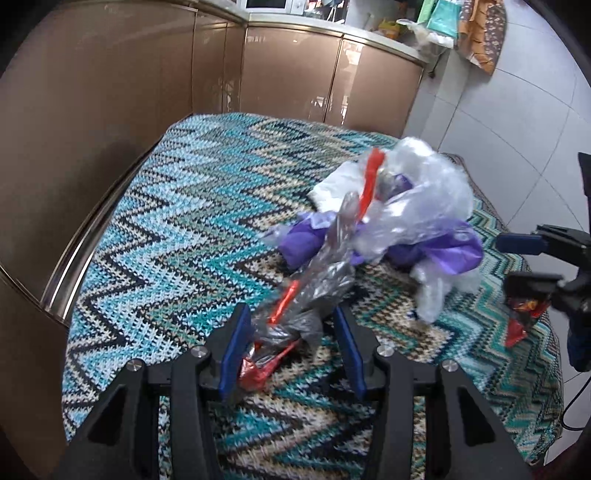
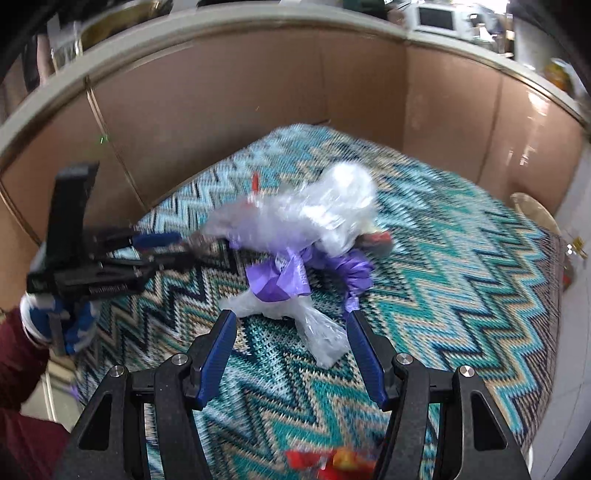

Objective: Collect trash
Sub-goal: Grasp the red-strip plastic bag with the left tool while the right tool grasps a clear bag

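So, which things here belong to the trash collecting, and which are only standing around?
For the job:
- silver and red wrapper
- clear plastic bag
- purple plastic
- red-black wrapper

Only standing around:
- zigzag cloth
- brown cabinets
- microwave

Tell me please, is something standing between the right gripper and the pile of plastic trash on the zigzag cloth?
Nothing visible does. The right gripper stands open, and only bare zigzag cloth lies before the trash pile; a clear plastic tail already reaches between its fingers. The left gripper meets the pile from the other side.
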Tool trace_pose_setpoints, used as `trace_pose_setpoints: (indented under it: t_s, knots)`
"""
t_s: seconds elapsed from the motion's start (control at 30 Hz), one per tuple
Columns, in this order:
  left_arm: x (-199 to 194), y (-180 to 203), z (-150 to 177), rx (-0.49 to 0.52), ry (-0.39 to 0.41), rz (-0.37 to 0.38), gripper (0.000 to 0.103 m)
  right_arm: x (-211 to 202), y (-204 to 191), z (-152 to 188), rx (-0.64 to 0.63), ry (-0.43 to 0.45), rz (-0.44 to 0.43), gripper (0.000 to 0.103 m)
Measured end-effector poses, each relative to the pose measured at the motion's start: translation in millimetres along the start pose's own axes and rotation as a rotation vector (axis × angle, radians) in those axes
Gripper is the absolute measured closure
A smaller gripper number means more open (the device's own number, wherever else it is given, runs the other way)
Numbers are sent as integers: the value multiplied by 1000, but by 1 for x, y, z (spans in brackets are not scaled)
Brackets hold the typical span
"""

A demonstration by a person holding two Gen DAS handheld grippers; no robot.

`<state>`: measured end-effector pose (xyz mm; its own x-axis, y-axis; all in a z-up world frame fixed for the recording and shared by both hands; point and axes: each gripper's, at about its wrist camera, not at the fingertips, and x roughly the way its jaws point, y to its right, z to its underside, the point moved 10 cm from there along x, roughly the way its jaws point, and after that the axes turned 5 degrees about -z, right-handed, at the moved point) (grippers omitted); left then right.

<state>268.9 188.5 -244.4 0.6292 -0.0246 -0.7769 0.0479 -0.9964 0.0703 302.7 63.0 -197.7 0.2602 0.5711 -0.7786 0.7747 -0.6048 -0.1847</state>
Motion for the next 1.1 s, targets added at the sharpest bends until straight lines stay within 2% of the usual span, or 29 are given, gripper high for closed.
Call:
trace_pose_setpoints:
  t_s: [0.3,0.4,0.53,0.67,0.93,1.1]
  knots:
    - [13,-5,2,-20,-4,11,59,43,8,7,-74,-107,-9,61]
    - [14,-4,1,-16,1,6,60,48,7,11,-86,-123,-20,71]
    - [10,0,4,-14,5,9,74,47,5,17,-84,-128,-37,89]
    - [1,4,8,-12,13,11,80,34,-3,27,-62,-110,-63,91]
    - [-35,9,16,-23,57,19,81,-2,-33,41,-40,-71,-117,92]
    - [-62,5,20,-36,89,17,82,-31,-57,40,-44,-4,-124,92]
